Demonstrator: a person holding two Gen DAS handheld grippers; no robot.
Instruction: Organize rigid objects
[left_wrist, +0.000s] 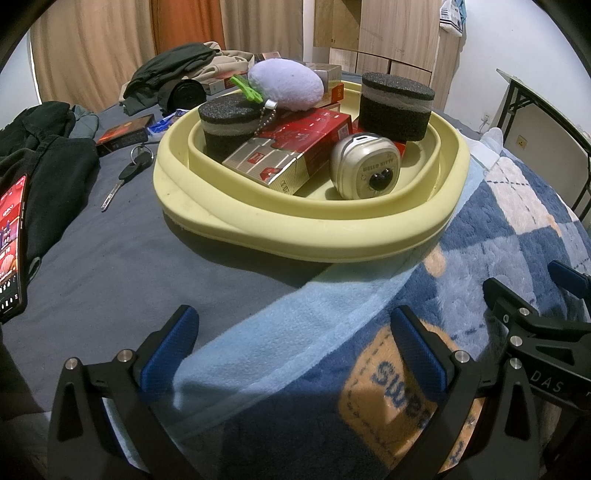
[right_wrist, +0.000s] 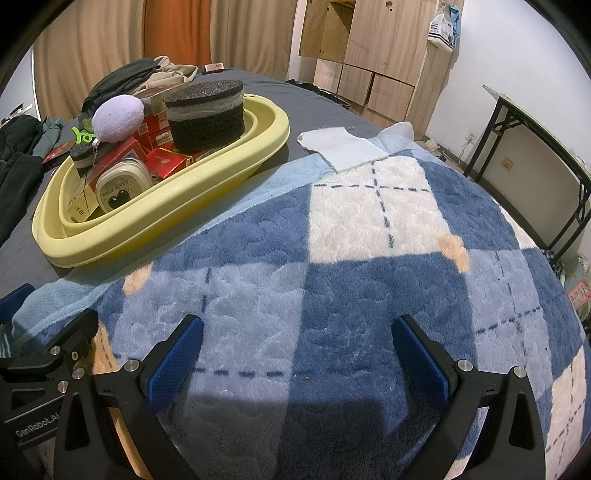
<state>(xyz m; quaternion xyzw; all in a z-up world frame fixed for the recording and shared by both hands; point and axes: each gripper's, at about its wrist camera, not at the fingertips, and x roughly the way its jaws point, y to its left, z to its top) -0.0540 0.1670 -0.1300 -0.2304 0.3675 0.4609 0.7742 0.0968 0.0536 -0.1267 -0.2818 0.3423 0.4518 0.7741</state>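
Observation:
A pale yellow basin (left_wrist: 258, 229) (right_wrist: 155, 214) sits on the bed. In it lie red cigarette cartons (left_wrist: 295, 147) (right_wrist: 122, 151), two black foam discs (left_wrist: 397, 107) (left_wrist: 225, 125) (right_wrist: 205, 114), a white Hello Kitty case (left_wrist: 365, 170) (right_wrist: 122, 184) and a purple plush keychain (left_wrist: 284, 83) (right_wrist: 118, 116). My left gripper (left_wrist: 295, 347) is open and empty, low in front of the basin. My right gripper (right_wrist: 295, 354) is open and empty over the plaid blanket (right_wrist: 369, 236), right of the basin.
A key (left_wrist: 125, 177), a dark box (left_wrist: 125, 134) and a blue packet (left_wrist: 166, 123) lie on the grey sheet left of the basin. A lit phone (left_wrist: 11, 251) is at the far left. Dark clothes (left_wrist: 177, 70) are piled behind. A folding table (right_wrist: 535, 140) stands right.

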